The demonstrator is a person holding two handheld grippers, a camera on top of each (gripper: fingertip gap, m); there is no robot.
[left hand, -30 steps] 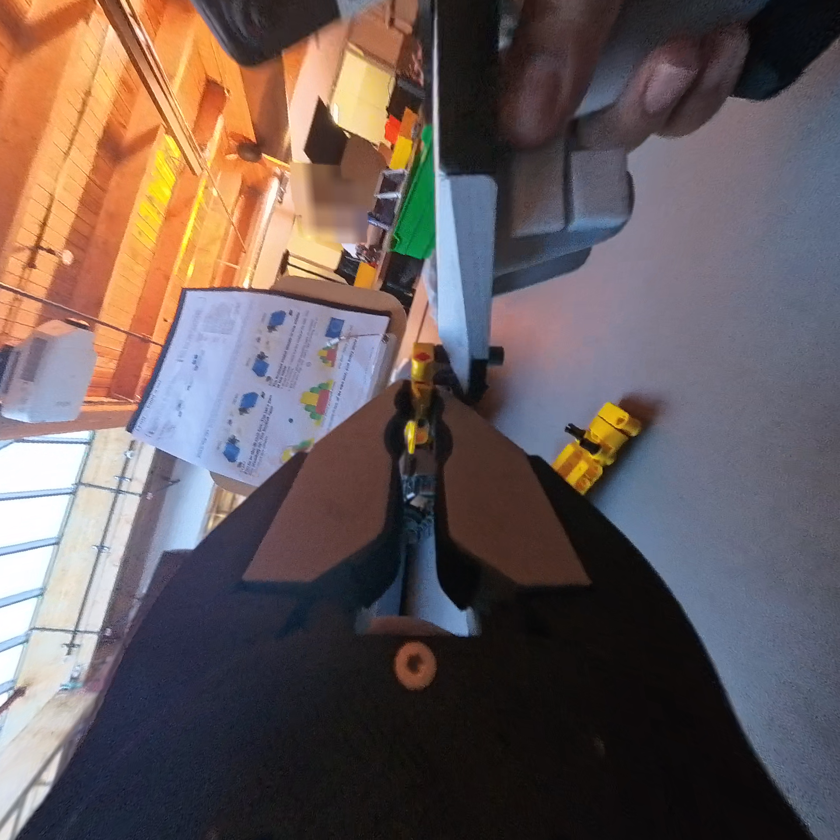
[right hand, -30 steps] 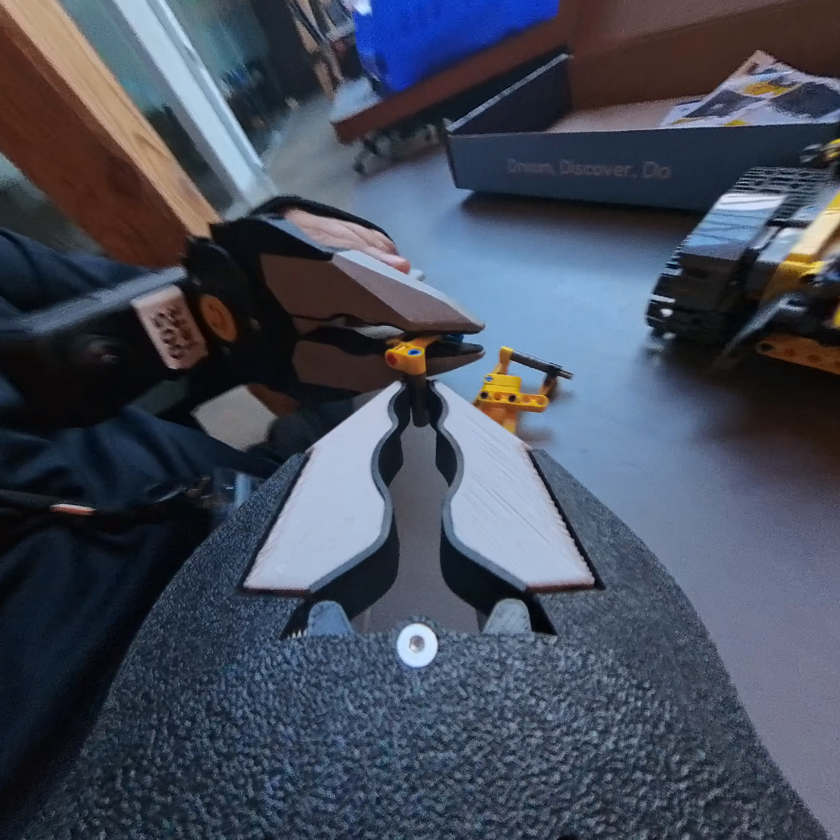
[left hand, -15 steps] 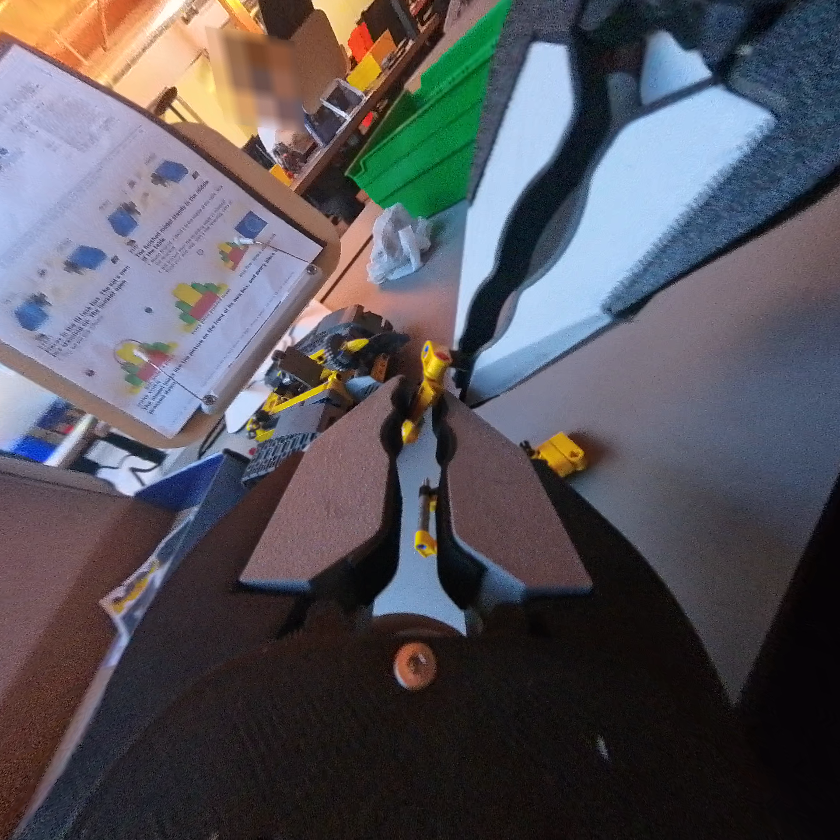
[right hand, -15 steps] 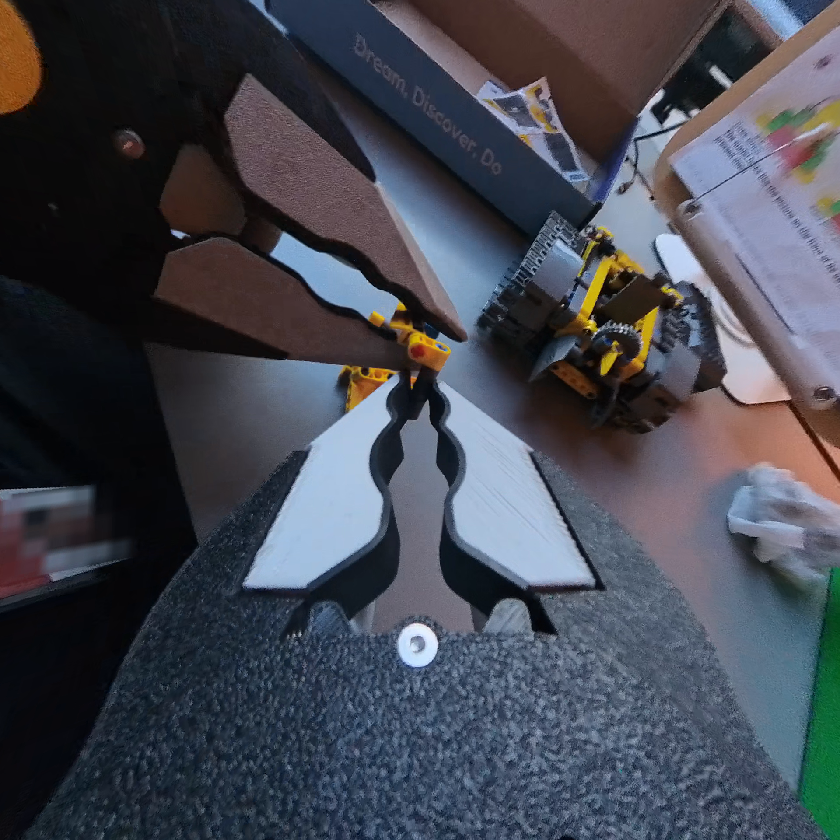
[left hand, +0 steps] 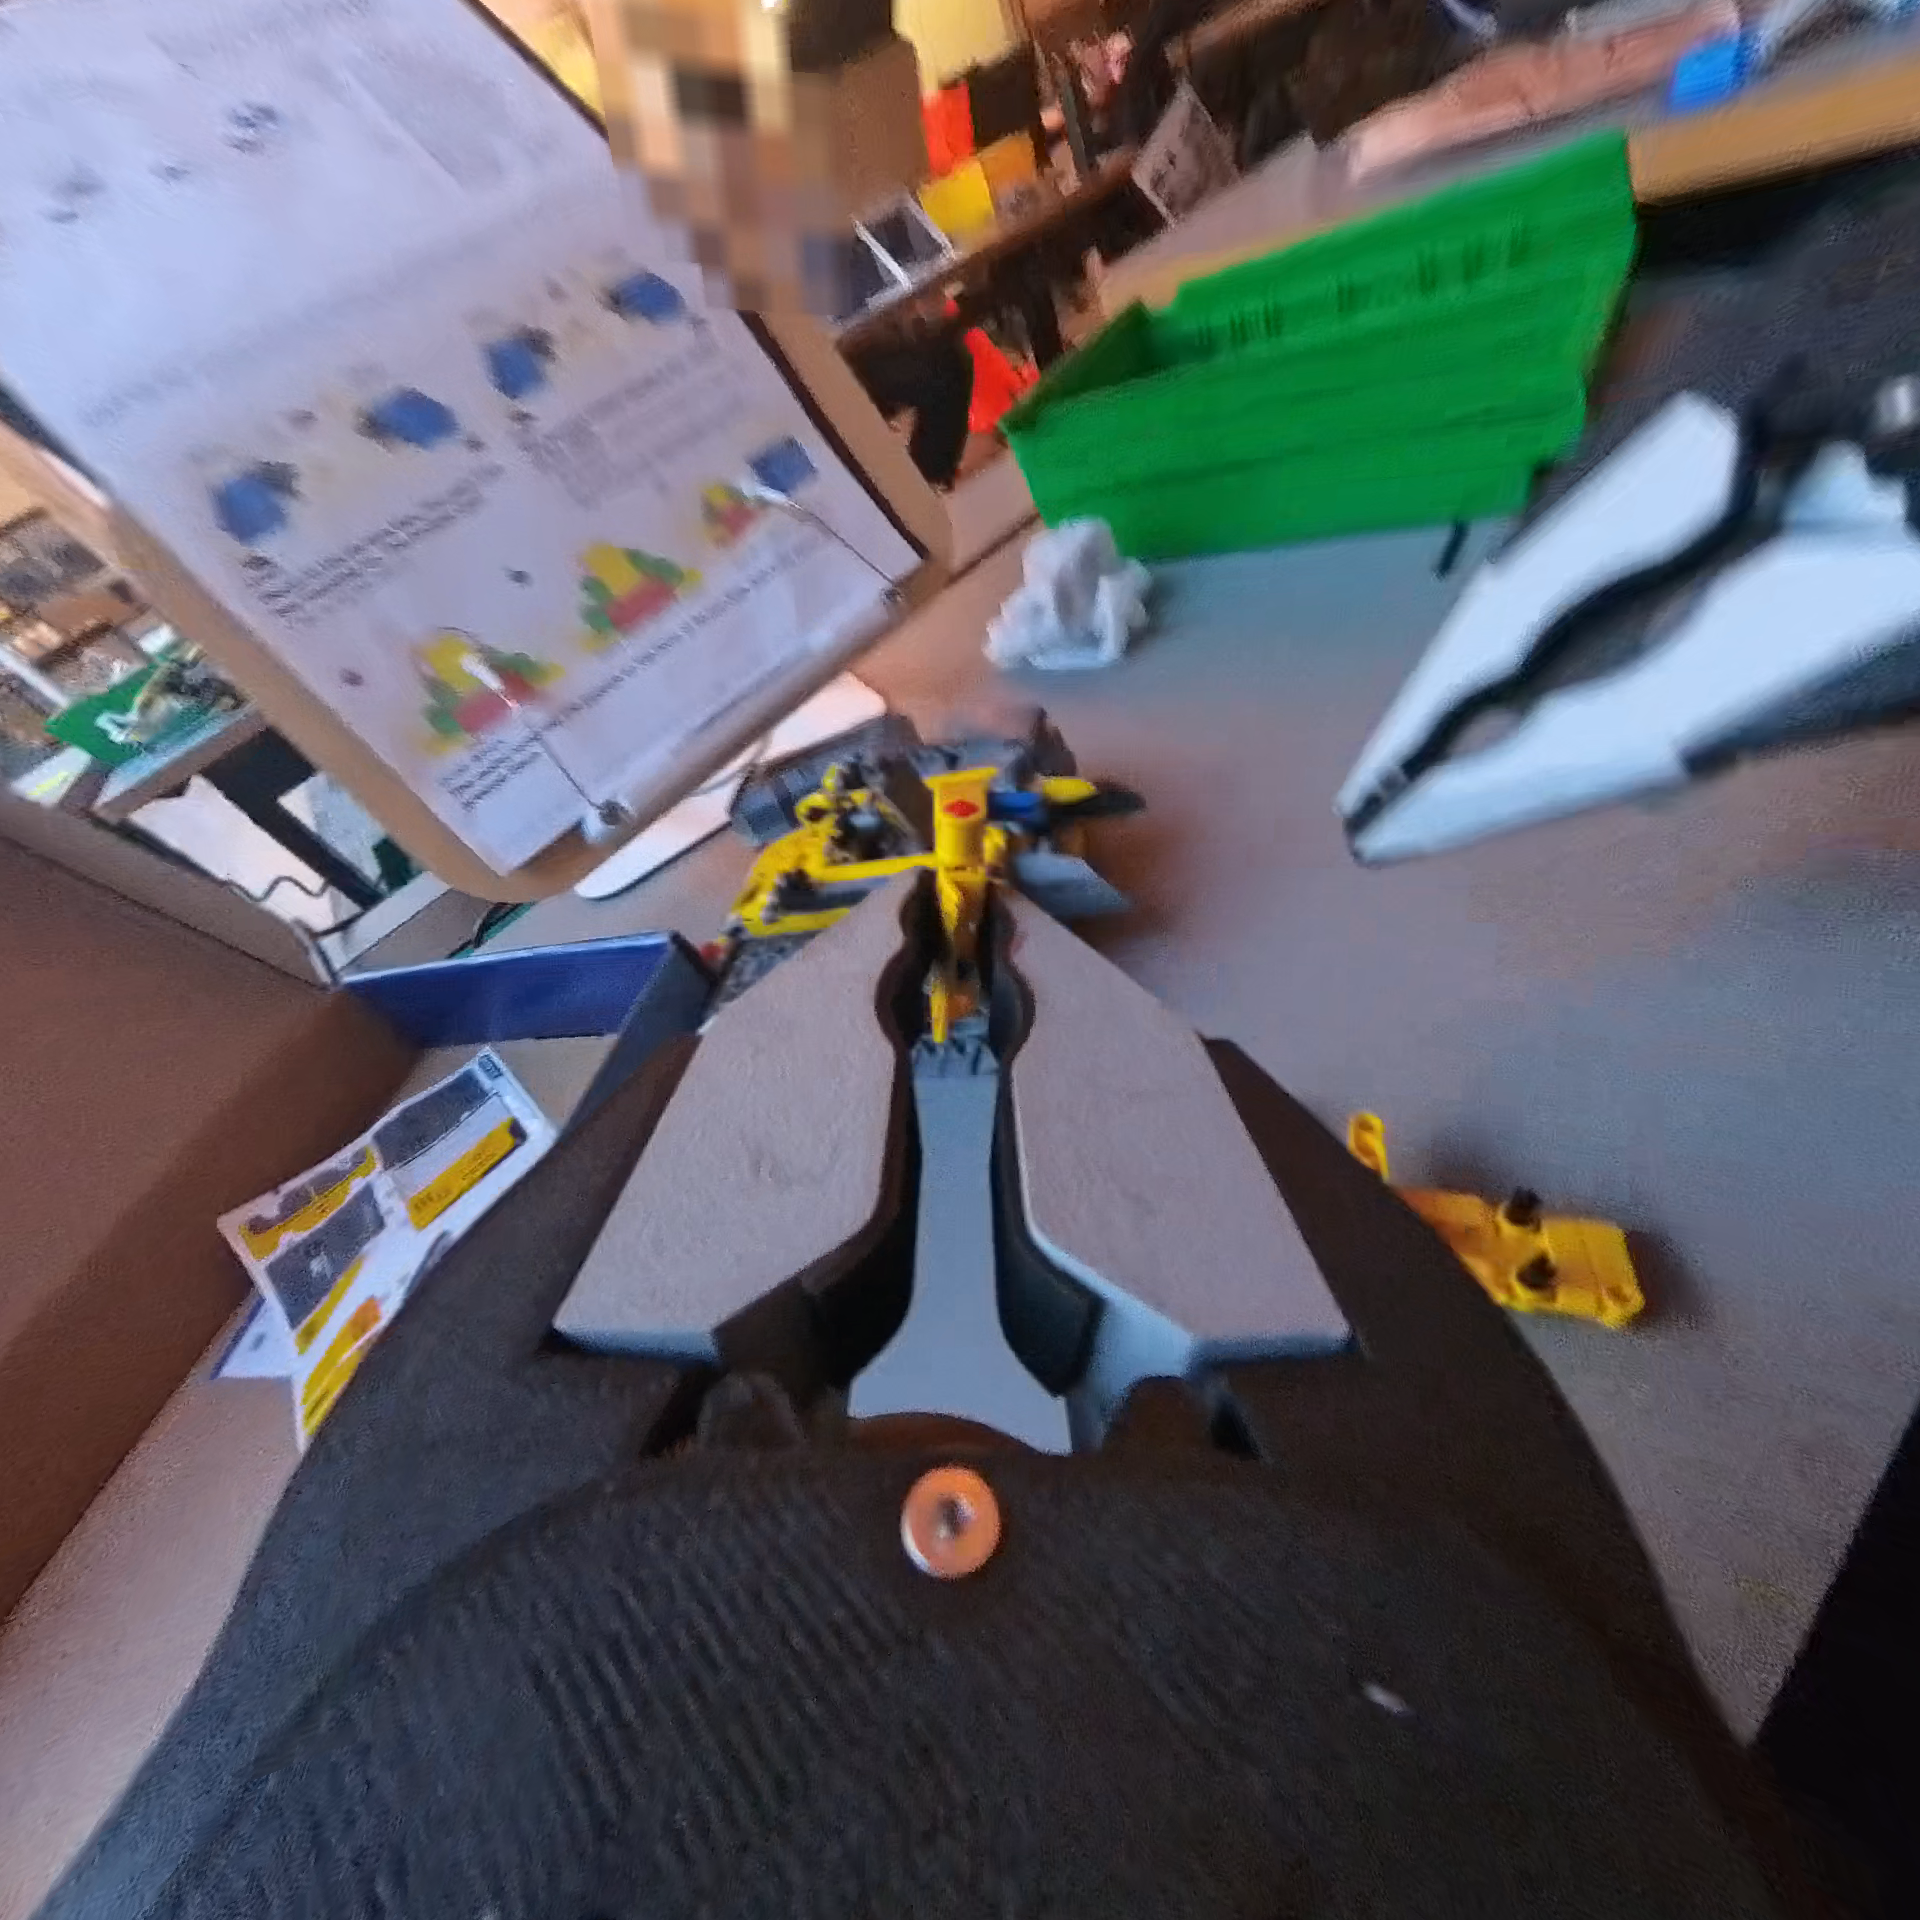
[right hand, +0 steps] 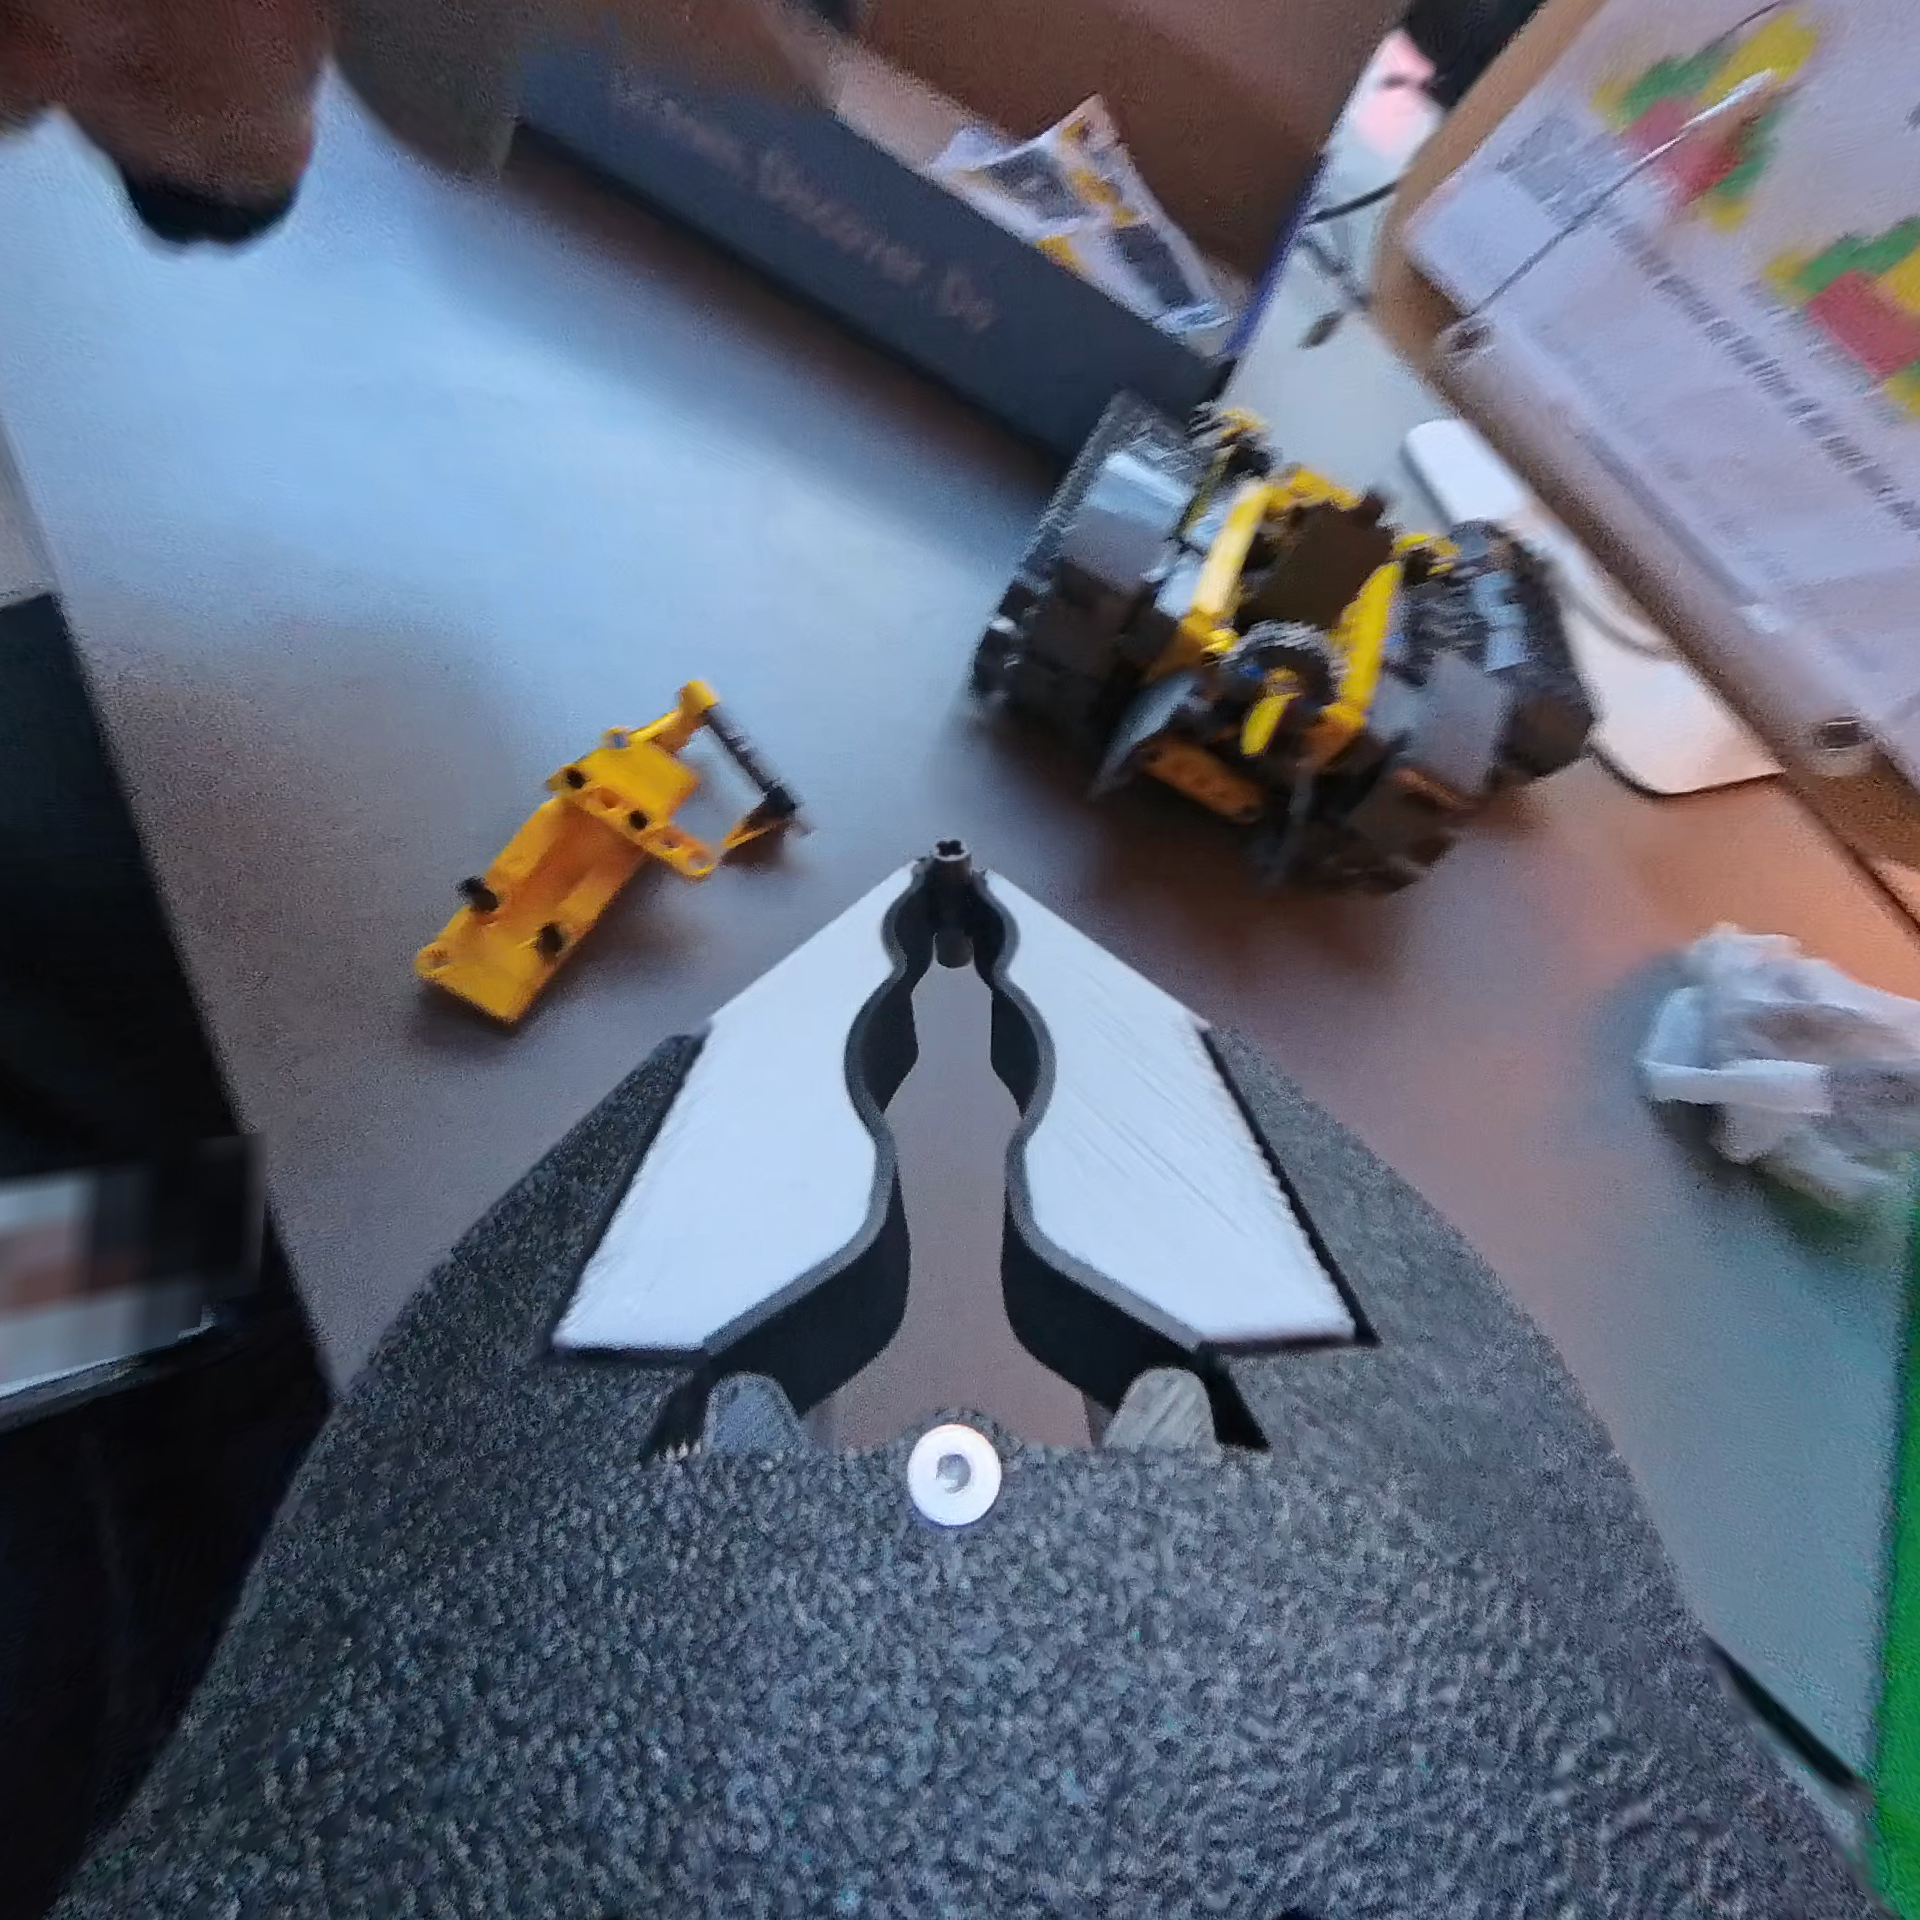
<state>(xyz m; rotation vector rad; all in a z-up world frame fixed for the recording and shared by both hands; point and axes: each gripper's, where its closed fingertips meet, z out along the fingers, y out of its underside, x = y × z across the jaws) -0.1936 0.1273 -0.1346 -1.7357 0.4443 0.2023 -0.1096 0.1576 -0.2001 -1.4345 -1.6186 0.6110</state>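
The grey desk (right hand: 520, 499) carries a green bin (left hand: 1340, 416), a printed sheet on a board (left hand: 436, 436) and a dark blue box (right hand: 831, 239). A yellow-and-black tracked model (right hand: 1288, 665) stands near the board. A flat yellow bracket (right hand: 582, 852) lies on the desk apart from it, its long axis slanting away from the right tool (right hand: 951, 883). That tool's tips are pinched on a short black axle (right hand: 949, 883) pointing forward along the fingers. The left tool (left hand: 956, 914) is closed on a slim yellow piece (left hand: 958, 842), likewise lengthwise, its red-marked end past the tips.
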